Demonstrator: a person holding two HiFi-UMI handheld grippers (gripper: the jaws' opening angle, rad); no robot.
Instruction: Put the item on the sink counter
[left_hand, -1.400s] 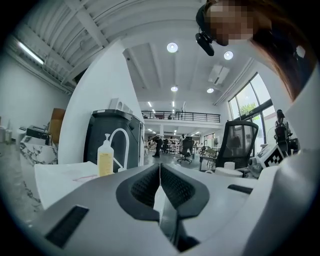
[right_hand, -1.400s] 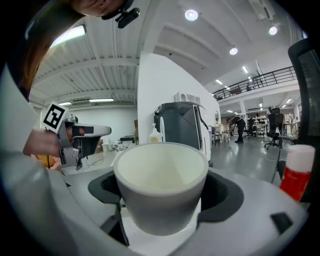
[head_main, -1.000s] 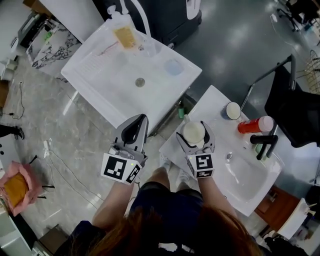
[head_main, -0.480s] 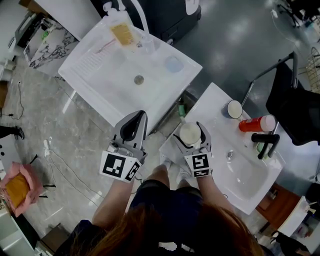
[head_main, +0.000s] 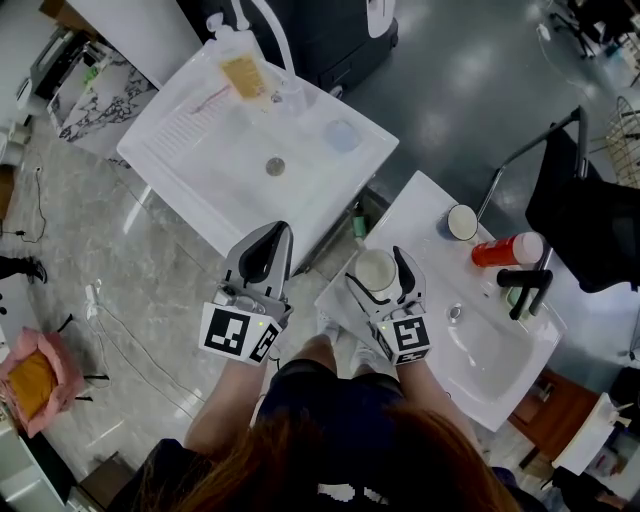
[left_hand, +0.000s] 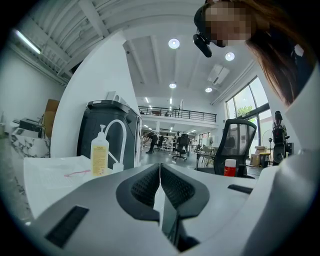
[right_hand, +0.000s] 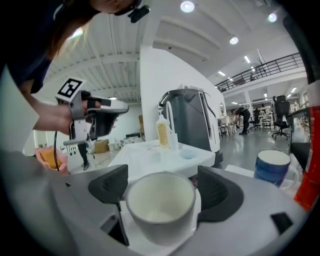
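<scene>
Cup (head_main: 376, 270) upright, mouth up, on sink counter (head_main: 421, 206)

cups sitting near black faucet (head_main: 527, 285): 2, white cup (head_main: 377, 270), blue cup (head_main: 462, 222) | bottles showing: 2 (red bottle (head_main: 508, 249) beside faucet, soap bottle (head_main: 243, 68) far off) | sinks: 2, near sink (head_main: 497, 352), far sink (head_main: 225, 145)

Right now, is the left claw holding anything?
No, the left claw is closed on itself, its two jaws pressed together with nothing between them.
</scene>
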